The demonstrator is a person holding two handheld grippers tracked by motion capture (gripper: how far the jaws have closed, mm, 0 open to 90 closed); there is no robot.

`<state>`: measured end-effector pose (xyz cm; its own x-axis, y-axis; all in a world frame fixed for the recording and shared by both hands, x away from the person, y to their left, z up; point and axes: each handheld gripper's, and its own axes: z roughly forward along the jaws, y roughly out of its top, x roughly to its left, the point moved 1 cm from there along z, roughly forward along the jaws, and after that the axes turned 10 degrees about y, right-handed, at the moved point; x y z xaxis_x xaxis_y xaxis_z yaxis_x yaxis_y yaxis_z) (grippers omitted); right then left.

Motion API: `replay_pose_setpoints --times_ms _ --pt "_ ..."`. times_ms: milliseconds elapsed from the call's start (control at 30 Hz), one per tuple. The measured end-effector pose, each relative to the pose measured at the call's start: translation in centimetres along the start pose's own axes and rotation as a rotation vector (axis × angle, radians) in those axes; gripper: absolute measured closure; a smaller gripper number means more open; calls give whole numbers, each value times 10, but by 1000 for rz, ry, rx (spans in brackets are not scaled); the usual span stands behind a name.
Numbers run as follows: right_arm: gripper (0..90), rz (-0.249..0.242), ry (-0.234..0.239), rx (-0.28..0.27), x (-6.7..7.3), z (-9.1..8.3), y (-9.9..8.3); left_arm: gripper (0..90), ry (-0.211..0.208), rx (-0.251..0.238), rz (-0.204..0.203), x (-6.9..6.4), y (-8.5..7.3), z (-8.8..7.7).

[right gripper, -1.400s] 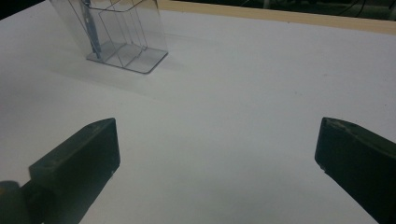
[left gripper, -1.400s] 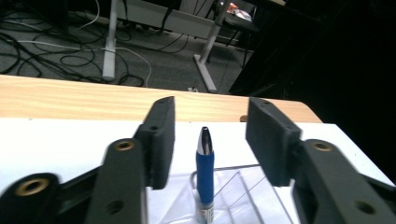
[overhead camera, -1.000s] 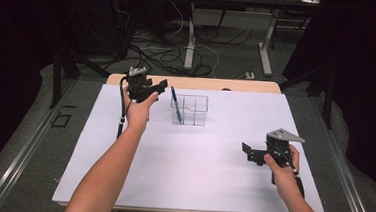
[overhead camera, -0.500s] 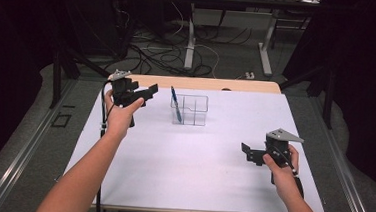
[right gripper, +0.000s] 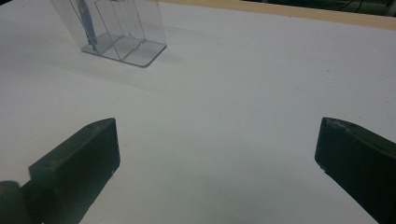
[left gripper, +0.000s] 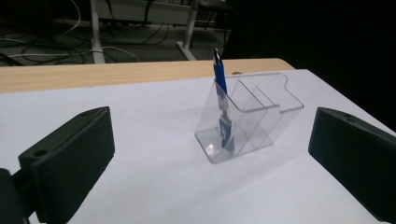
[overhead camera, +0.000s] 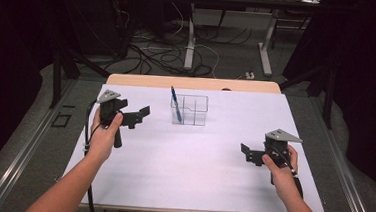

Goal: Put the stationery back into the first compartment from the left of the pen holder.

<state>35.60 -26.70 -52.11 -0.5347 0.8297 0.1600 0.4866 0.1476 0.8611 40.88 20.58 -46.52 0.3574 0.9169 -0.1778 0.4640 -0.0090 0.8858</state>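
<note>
Holding our left gripper with fingers just opened wide and nothing between them, we see the blue pen standing in the clear holder on the white surface; our right gripper gapes empty, well apart.

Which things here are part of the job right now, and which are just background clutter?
Part of the job:
- blue pen, standing tilted in the holder's left end
- clear holder on the white table cover
- left gripper, jaws just opened, nothing between them
- right gripper, jaws open and empty

Just lying about:
- cables on the floor beyond the table
- desk legs behind
</note>
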Motion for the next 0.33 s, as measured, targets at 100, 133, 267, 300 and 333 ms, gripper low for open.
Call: replay_pose_setpoints --times_ms 100,133,267,300,333 --pt "0 1 0 2 0 1 0 1 -16 0 5 2 -13 -7" --pt "0 4 1 3 0 1 0 1 -21 3 1 2 -17 -9" --pt "0 7 0 7 0 2 -1 1 -27 14 -2 4 -38 -16" --pt "0 9 3 8 0 2 -2 1 -31 21 -2 4 -43 -17" --pt "0 10 2 10 -1 2 -2 1 -32 19 2 5 -47 -19"
